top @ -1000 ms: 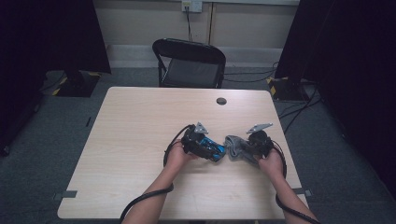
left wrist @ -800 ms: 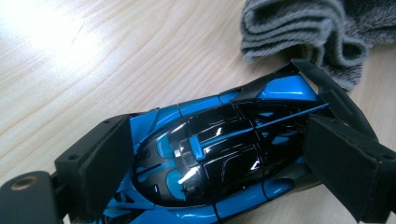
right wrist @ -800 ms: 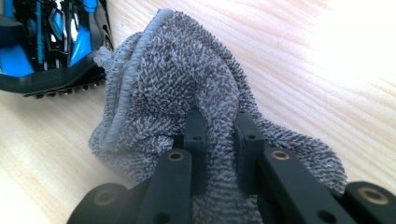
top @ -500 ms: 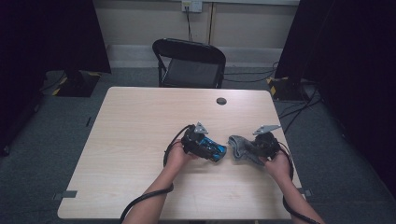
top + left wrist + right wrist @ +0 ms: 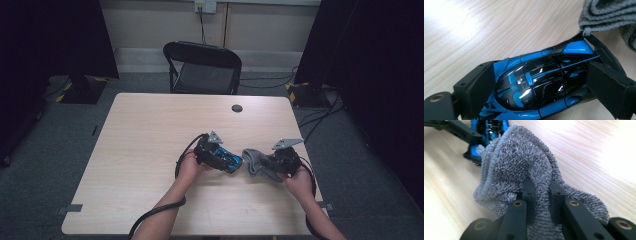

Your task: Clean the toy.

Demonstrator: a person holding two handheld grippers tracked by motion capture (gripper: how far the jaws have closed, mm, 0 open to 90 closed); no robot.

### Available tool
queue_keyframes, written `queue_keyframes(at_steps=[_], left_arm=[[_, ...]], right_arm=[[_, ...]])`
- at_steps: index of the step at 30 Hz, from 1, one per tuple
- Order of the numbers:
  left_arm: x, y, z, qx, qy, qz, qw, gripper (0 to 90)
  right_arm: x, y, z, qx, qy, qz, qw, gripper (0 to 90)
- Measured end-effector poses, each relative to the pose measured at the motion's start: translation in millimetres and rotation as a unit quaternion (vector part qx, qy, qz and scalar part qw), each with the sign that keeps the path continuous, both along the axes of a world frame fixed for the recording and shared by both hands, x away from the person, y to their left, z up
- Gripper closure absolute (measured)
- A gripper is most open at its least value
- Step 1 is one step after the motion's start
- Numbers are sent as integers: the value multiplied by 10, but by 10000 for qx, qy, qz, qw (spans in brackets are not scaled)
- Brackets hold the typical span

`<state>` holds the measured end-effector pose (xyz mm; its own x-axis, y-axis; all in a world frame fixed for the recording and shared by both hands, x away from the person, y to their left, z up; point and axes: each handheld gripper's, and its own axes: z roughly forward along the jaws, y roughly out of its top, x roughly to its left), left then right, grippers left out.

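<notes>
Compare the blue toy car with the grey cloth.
The glossy blue and black toy car is hard and shiny; the grey terry cloth is soft, matte and bunched. The car sits between the left tool's pads; the cloth is pinched in the right tool. Both are held over the wooden table.

Toy car point(image 5: 541, 85): glossy blue and black, sleek body, lying low on the table point(image 5: 150, 135) between my left gripper's pads, rear wing toward the cloth. Cloth point(image 5: 524, 170): grey terry, bunched, pinched in my right gripper, its edge apparently touching the car's wing.
</notes>
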<state>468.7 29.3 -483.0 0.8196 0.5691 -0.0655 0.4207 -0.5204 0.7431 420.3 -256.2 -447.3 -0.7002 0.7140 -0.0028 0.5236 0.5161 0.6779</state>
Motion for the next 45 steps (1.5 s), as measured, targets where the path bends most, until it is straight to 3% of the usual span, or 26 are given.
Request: queue_keyframes(at_steps=[11, 19, 21, 28, 45], left_arm=[[1, 0, 3, 12, 6, -4, 10000, 89], [-3, -3, -1, -2, -20, 6, 10000, 89], [-5, -2, -1, 2, -16, 2, 10000, 89], [-5, -1, 0, 14, -25, -4, 10000, 89], [-3, 0, 1, 10, -12, -10, 10000, 91]], right_arm=[[-249, 136, 9, 151, 31, 456, 9988, 790], [-433, 377, -41, 62, 115, 931, 9956, 789], [-475, 480, -121, -42, 218, 1110, 9936, 788], [-450, 571, -274, -93, 328, 1143, 9929, 783], [-253, 505, -285, -252, 327, 928, 9948, 785]])
